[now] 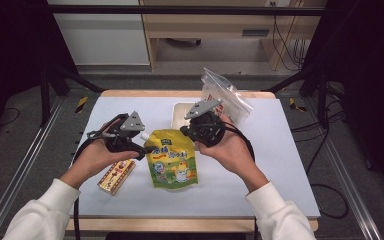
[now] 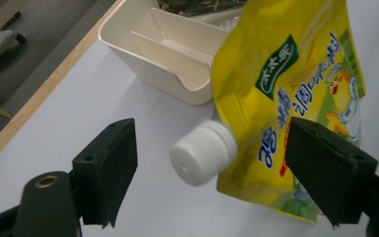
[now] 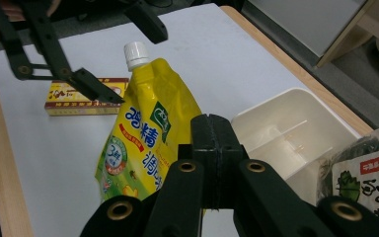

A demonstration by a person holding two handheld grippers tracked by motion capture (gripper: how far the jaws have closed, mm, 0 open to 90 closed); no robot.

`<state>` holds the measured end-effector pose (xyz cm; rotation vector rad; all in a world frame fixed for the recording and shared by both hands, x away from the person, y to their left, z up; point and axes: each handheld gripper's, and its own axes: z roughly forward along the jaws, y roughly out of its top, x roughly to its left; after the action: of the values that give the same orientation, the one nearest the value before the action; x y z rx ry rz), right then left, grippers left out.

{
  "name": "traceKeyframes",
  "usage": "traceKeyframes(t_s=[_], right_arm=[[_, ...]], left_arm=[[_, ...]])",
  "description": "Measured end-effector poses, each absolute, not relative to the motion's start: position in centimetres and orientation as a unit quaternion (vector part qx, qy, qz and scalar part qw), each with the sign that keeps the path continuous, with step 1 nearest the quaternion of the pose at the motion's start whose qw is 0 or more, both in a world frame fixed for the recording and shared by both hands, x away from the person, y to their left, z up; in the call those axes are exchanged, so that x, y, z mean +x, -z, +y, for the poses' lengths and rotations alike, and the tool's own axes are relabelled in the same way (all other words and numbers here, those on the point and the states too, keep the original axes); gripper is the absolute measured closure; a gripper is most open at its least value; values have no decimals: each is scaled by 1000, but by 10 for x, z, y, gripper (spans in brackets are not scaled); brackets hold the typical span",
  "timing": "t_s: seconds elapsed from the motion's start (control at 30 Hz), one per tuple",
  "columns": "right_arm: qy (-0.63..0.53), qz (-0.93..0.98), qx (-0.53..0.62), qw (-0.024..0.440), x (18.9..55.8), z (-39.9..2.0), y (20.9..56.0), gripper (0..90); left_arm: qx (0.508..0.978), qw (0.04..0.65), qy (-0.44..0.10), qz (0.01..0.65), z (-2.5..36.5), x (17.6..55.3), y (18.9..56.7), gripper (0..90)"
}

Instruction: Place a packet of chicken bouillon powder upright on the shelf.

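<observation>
A yellow spouted pouch (image 1: pixel 172 161) lies flat on the white table top, its white screw cap (image 1: pixel 144 136) pointing left and away. My left gripper (image 1: pixel 141 145) is open, its jaws standing on either side of the cap (image 2: pixel 205 152) without touching it. The pouch body (image 2: pixel 296 84) runs off to the right behind the right jaw. My right gripper (image 1: pixel 187 131) hovers over the pouch's upper right corner. Its jaws are shut (image 3: pixel 212 153) with nothing visible between them, the pouch (image 3: pixel 148 133) lying beyond them.
A white divided tray (image 1: pixel 179 111) stands behind the pouch at mid-table. A clear bag of dried seaweed (image 1: pixel 225 95) leans at its right. A yellow-red box (image 1: pixel 116 176) lies near the front left. The table's wooden edge (image 2: pixel 39 94) runs close by the tray.
</observation>
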<state>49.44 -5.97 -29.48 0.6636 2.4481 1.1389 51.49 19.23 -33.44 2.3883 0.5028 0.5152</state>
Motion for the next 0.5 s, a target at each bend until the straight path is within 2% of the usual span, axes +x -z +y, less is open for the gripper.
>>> traceKeyframes(t_s=[0.1, 0.2, 0.27, 0.4, 0.43, 0.47, 0.5], right_arm=[[-404, 866, 232, 179, 492, -59, 294, 900], [-406, 867, 228, 179, 492, -60, 294, 900], [-406, 867, 227, 178, 491, -60, 294, 900], [-400, 870, 227, 179, 490, -62, 295, 900], [-400, 870, 227, 179, 490, -62, 295, 900], [-395, 871, 228, 180, 490, -64, 298, 900], [-395, 871, 228, 180, 490, -64, 298, 900]], left_arm=[[911, 321, -176, 189, 192, 520, 336, 275], [916, 321, -157, 184, 192, 522, 338, 309], [919, 318, -149, 179, 190, 523, 339, 367], [919, 323, -143, 177, 190, 521, 335, 552], [917, 330, -134, 180, 191, 521, 333, 552], [916, 338, -123, 178, 192, 522, 331, 628], [918, 337, -119, 174, 191, 521, 329, 628]])
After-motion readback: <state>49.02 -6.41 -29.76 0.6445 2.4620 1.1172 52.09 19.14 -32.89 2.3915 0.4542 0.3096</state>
